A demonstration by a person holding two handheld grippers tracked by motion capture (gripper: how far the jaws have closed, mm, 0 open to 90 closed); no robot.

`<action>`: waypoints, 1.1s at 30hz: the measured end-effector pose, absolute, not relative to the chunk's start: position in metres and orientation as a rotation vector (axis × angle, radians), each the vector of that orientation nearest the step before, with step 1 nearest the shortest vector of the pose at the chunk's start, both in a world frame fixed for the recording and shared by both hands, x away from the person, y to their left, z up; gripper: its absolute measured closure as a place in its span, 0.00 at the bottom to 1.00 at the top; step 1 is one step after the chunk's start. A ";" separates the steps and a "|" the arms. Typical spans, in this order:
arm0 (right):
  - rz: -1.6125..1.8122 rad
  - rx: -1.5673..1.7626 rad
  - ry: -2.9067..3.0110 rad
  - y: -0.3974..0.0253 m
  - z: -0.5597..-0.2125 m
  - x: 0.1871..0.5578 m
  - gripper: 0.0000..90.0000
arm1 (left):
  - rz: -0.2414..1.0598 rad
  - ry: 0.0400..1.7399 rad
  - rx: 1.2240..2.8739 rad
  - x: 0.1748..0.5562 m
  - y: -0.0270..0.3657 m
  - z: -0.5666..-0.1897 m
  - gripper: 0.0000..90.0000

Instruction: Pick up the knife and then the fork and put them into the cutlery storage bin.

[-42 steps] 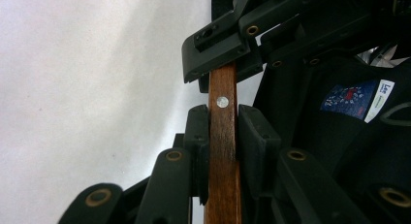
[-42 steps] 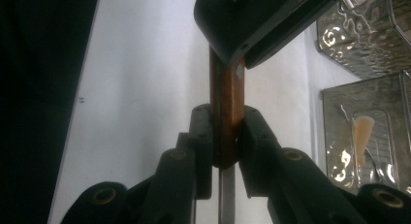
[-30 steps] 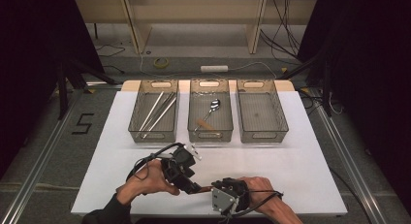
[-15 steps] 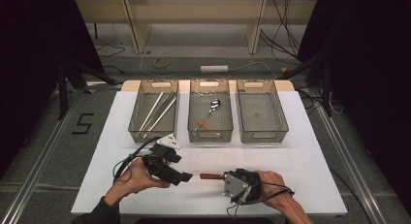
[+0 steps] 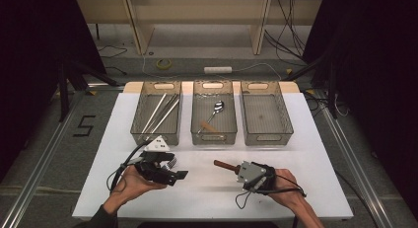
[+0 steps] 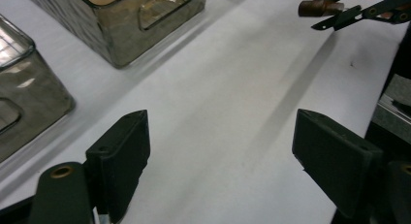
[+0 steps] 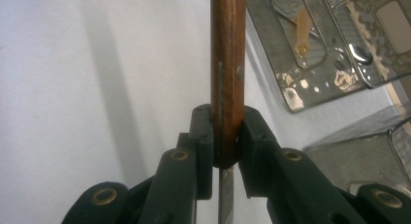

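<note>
A brown wooden-handled utensil (image 7: 227, 73), probably a knife, is pinched by the right gripper (image 7: 225, 136) above the white table (image 5: 207, 188); the left gripper (image 6: 220, 151) is spread wide.

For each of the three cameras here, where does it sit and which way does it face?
High view: above the person's side, looking forward and down on the white table; both hands and forearms enter from below.
Left gripper view: rides the left gripper, looking along its spread jaws across the table.
Right gripper view: rides the right gripper, jaws clamped on a wooden-handled utensil.
Shared: the utensil shows in all three; the middle bin in the high and right gripper views.
</note>
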State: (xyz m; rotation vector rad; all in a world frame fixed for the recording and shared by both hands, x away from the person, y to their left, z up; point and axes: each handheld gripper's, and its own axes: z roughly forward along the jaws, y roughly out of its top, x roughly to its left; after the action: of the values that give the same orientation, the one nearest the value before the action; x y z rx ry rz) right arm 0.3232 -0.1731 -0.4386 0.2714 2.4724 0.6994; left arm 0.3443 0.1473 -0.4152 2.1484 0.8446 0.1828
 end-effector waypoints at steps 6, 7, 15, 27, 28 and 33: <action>0.738 0.321 2.477 -0.179 -0.435 0.330 0.87 | 0.190 0.868 2.054 0.341 0.158 -0.419 0.23; 0.742 0.333 2.479 -0.180 -0.435 0.331 0.87 | 0.188 0.874 2.043 0.341 0.160 -0.420 0.23; 0.793 0.437 2.473 -0.191 -0.427 0.340 0.87 | 0.263 0.904 1.968 0.333 0.173 -0.424 0.23; 0.925 0.703 2.438 -0.214 -0.403 0.373 0.87 | 0.326 0.947 1.908 0.328 0.188 -0.426 0.21; 0.936 0.721 2.435 -0.215 -0.401 0.377 0.87 | 0.326 0.950 1.907 0.328 0.188 -0.427 0.21; 0.976 0.806 2.421 -0.219 -0.389 0.396 0.87 | 0.370 0.960 1.902 0.327 0.191 -0.427 0.19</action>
State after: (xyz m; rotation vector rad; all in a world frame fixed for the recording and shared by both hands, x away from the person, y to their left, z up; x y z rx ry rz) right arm 0.3959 -0.2192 -0.3885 0.8057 2.4209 0.9759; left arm 0.3270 0.1914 -0.4268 1.9018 0.9604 0.3701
